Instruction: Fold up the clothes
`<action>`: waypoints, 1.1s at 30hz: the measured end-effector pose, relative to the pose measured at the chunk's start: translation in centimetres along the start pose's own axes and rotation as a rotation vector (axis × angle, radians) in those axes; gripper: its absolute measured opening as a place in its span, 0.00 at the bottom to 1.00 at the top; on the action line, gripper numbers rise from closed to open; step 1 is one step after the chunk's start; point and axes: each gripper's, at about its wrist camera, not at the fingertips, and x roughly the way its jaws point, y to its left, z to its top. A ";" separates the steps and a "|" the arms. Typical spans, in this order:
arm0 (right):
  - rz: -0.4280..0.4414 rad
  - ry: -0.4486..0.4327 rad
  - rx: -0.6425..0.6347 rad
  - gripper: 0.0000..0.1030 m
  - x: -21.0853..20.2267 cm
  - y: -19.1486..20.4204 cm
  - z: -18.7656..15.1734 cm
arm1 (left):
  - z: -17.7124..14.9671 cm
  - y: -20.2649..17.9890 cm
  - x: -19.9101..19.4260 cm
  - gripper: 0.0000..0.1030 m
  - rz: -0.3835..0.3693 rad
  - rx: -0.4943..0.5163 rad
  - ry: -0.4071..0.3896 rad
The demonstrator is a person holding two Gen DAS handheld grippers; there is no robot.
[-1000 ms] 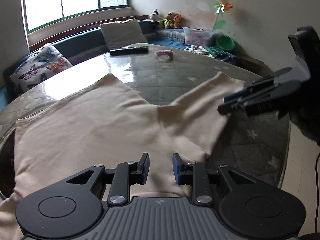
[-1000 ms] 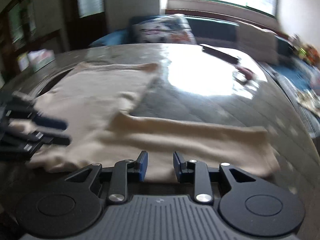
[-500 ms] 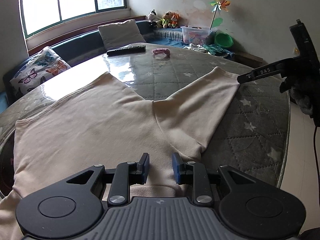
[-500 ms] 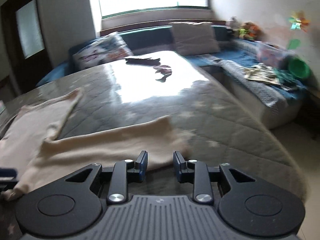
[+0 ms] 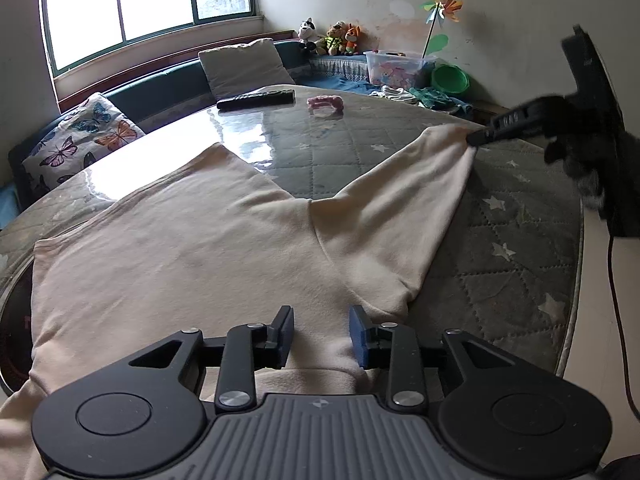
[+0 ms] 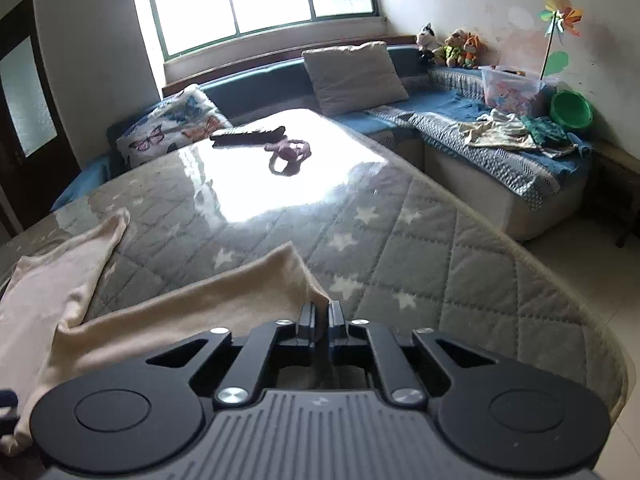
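A cream garment (image 5: pixel 180 248) lies spread on the round quilted table (image 5: pixel 500 280), its two legs fanning away from me. My left gripper (image 5: pixel 322 336) hovers over the near waist edge. Its jaws are opening, with the cloth lying under the gap and the pads not pressing on it. My right gripper (image 5: pixel 474 140) is shut on the far tip of the right leg, lifting that corner a little. In the right wrist view the same gripper (image 6: pixel 322 312) pinches the leg's corner, and the garment (image 6: pixel 180 312) runs off to the left.
A black remote (image 5: pixel 256 100) and a small pink thing (image 5: pixel 325 103) lie at the far side of the table. A cushioned bench with pillows (image 6: pixel 352 76) wraps round behind. The table edge (image 6: pixel 560 292) drops to the floor on the right.
The right gripper swung out to the end of the right leg and shut on its corner. The left gripper stayed put and its jaws stand slightly wider.
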 end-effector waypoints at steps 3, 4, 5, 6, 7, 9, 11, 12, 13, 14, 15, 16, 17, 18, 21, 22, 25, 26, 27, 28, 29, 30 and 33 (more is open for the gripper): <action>0.005 -0.027 0.017 0.04 -0.4 -0.2 1.0 | 0.0 0.1 0.0 0.35 0.000 -0.003 0.000; -0.001 -0.030 0.009 0.04 -0.5 -0.1 1.1 | 0.0 0.0 0.1 0.35 0.000 -0.002 -0.001; -0.013 -0.031 -0.002 0.04 -0.4 0.0 1.1 | 0.0 0.0 0.1 0.35 0.000 -0.001 -0.001; -0.025 -0.025 -0.005 0.04 -0.1 0.0 1.0 | 0.0 0.0 0.1 0.35 -0.001 0.000 -0.001; -0.030 -0.016 -0.002 0.04 0.0 -0.1 0.9 | 0.0 0.1 0.1 0.36 -0.001 -0.001 -0.001; -0.041 0.008 0.014 0.04 0.6 -0.4 0.4 | 0.0 0.1 0.1 0.38 0.002 0.001 -0.001; -0.022 0.025 0.033 0.06 0.9 -0.6 0.1 | 0.1 0.2 0.1 0.39 0.002 0.001 0.000; -0.011 0.027 0.043 0.10 0.8 -0.7 0.0 | 0.0 0.2 0.1 0.39 0.001 0.001 0.000; -0.007 0.024 0.048 0.13 0.6 -0.7 -0.1 | 0.0 0.2 0.1 0.39 0.001 0.002 0.000; -0.004 0.022 0.049 0.15 0.5 -0.7 -0.2 | 0.0 0.2 0.1 0.40 0.001 0.001 0.000; 0.006 0.017 0.049 0.19 0.3 -0.7 -0.3 | 0.0 0.2 0.1 0.40 0.002 0.000 0.000; 0.010 0.011 0.051 0.21 0.1 -0.7 -0.3 | 0.0 0.2 0.1 0.40 0.002 0.000 0.000; 0.014 0.010 0.053 0.23 0.1 -0.7 -0.4 | 0.0 0.2 0.1 0.40 0.002 0.001 0.000; 0.021 0.012 0.057 0.30 0.1 -0.8 -0.4 | 0.1 0.2 0.0 0.40 0.003 0.002 0.001; 0.025 0.008 0.055 0.35 0.7 -0.8 -0.4 | 0.1 0.3 -0.1 0.40 0.007 0.002 0.001; 0.024 0.004 0.052 0.34 0.8 -0.8 -0.4 | 0.1 0.3 -0.2 0.40 0.011 0.003 0.001; 0.020 0.004 0.038 0.08 1.2 -0.3 -0.4 | 0.2 0.5 -0.4 0.40 0.022 0.001 -0.003; 0.014 0.004 0.041 0.08 1.4 -0.2 -0.2 | 0.3 0.5 -0.5 0.40 0.025 -0.001 -0.005; 0.016 -0.002 0.046 0.05 1.3 -0.2 -0.1 | 0.4 0.6 -0.5 0.40 0.027 -0.003 -0.008; 0.018 -0.013 0.054 0.04 1.1 -0.3 0.1 | 0.4 0.6 -0.5 0.40 0.026 -0.004 -0.011; 0.018 -0.027 0.059 0.04 0.9 -0.3 0.4 | 0.5 0.6 -0.5 0.41 0.024 -0.003 -0.013; 0.019 -0.046 0.063 0.04 0.4 -0.4 0.8 | 0.5 0.5 -0.4 0.40 0.020 0.000 -0.013; 0.022 -0.061 0.058 0.04 -0.1 -0.5 1.6 | 0.4 0.1 0.2 0.40 0.007 0.012 -0.003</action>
